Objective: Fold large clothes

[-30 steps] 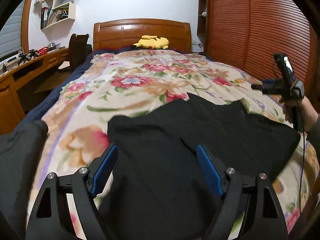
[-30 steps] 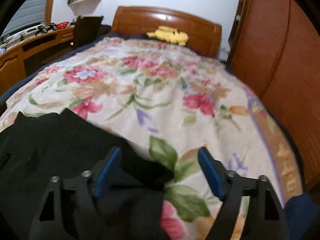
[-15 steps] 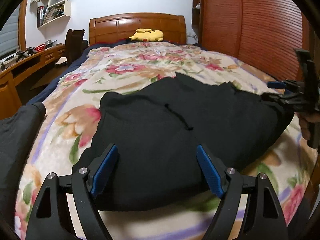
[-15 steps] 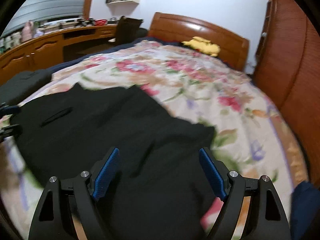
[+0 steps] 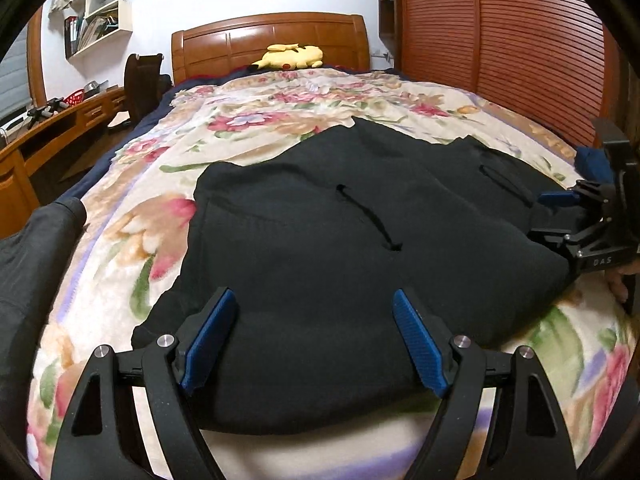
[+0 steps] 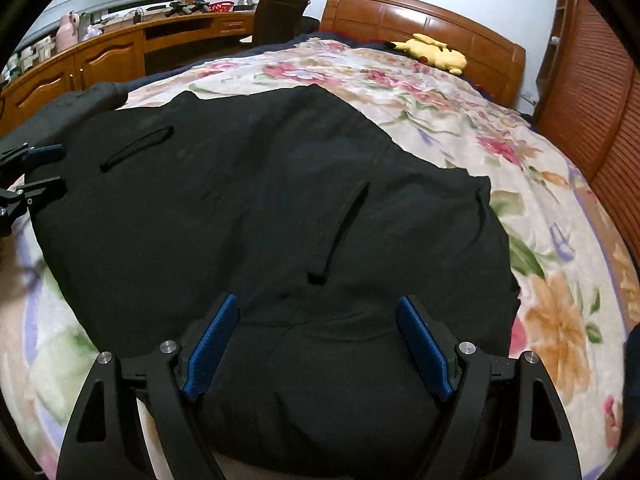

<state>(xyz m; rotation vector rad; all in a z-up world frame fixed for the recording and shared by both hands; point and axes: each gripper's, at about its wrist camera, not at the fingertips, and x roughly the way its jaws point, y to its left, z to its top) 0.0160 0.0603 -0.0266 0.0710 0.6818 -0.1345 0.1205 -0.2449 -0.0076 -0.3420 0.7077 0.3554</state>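
A large black garment point(image 5: 352, 248) point(image 6: 256, 216) with two pocket slits lies spread flat on the floral bedspread point(image 5: 248, 128) point(image 6: 532, 200). My left gripper point(image 5: 314, 308) hangs open over the garment's near edge, nothing between its blue pads point(image 5: 208, 336). My right gripper point(image 6: 318, 312) is open too, above the near edge further right on the cloth. In the left wrist view the right gripper point(image 5: 556, 216) shows at the garment's right side, with a hand behind it. The left gripper point(image 6: 44, 168) shows at the left edge of the right wrist view.
A yellow plush toy point(image 5: 290, 56) lies by the wooden headboard point(image 5: 268, 38). A dark grey garment point(image 5: 28, 252) hangs at the bed's left side. A wooden desk point(image 6: 120, 46) and chair point(image 6: 280, 16) stand to the left, a slatted wardrobe point(image 5: 500, 40) to the right.
Both grippers sank toward the bed and the right one swung left over the black garment. The garment now lies flat below both. Both stayed open.
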